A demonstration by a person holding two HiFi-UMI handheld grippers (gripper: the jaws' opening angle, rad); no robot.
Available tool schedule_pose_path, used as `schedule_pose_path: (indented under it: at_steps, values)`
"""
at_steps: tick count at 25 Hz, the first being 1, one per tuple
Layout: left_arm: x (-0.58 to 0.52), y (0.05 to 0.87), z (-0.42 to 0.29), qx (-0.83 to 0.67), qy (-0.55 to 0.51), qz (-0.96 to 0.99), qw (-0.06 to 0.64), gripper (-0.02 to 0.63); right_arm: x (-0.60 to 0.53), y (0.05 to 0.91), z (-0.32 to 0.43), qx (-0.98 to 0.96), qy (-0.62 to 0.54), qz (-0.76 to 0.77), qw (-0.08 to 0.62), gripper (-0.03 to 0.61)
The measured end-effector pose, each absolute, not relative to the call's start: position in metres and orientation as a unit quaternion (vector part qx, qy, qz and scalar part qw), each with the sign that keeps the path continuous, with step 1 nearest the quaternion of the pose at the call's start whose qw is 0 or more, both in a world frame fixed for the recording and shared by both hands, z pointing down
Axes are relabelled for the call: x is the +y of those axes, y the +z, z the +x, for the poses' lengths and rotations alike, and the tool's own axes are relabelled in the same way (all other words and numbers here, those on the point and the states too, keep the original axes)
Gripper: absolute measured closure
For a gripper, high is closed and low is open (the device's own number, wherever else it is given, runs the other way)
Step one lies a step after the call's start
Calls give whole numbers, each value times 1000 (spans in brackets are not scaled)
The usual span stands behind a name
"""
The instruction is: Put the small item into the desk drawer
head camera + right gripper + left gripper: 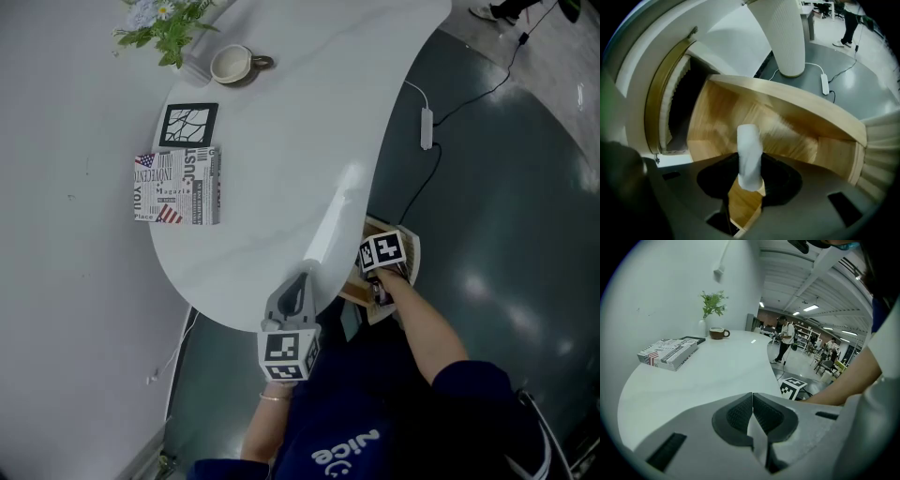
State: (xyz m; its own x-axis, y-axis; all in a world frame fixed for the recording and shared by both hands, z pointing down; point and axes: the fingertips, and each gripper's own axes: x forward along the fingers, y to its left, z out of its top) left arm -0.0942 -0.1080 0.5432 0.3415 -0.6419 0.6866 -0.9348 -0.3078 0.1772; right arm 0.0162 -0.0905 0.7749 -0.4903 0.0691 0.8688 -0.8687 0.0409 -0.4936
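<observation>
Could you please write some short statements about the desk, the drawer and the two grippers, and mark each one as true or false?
1. The right gripper is shut on a small white cylindrical item. True.
2. The wooden desk drawer is closed. False: it is open, and the right gripper holds the item over it.
3. The left gripper holds the beige ceramic cup. False: its jaws are together with nothing between them, and the cup stands on the white desk beside the green plant.
4. The box printed with newspaper text lies next to a black square coaster with white lines. True.
</observation>
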Motion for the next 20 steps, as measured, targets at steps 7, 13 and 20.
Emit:
schedule_pose_path:
  at_steps: [7,13,20]
  values:
    - [-103,552,-105,-520,264,756,299,607,-90,793,13,-591,630,344,367,428]
    - [-101,556,-107,-517,272,755,297,607,-93,802,9,-587,631,355,362,428]
    - [-101,557,-114,-516,281,755,292,607,-93,815,16,-558,643,387,355,426]
